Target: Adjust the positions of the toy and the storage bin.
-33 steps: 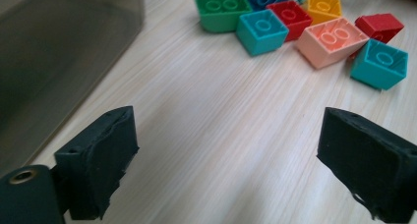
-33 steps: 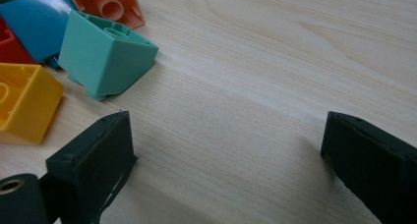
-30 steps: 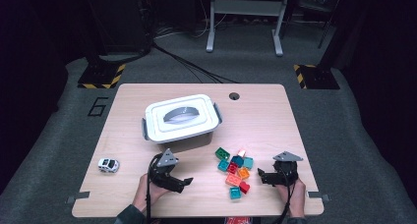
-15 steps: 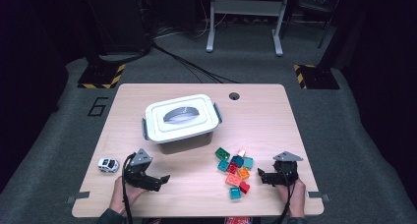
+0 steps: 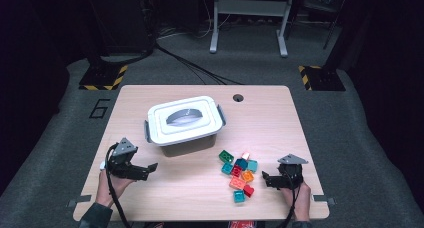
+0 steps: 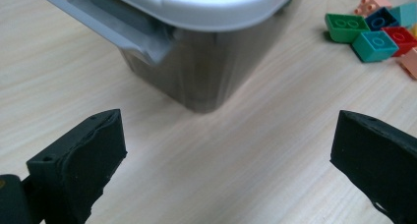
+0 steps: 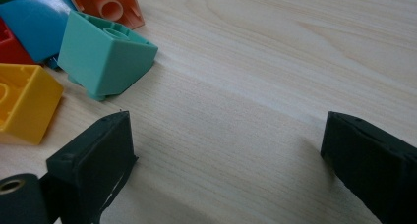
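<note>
Right now I have my left gripper (image 5: 150, 168) hanging with its jaws spread wide and nothing between them, pointed toward the lidded plastic box (image 5: 184, 124) that sits mid-table, well to the left of the pile of toy bricks (image 5: 239, 174). In the left gripper view the box (image 6: 196, 42) looms close ahead, a grey side latch (image 6: 118, 30) jutting out under the white lid's rim. I judge the box light but bulky, its smoky walls smooth and likely slippery, too wide for one jaw span; the latch tab or the lid's lip looks like the sensible purchase, and the recessed handle on top is another option. My right gripper (image 5: 268, 179) rests beside the bricks, jaws likewise apart and empty, with a teal brick (image 7: 105, 57) and a yellow brick (image 7: 22, 103) just off its left jaw. Those bricks I take for hard, light and glossy, best pinched across flat opposite faces rather than over the studs.
</note>
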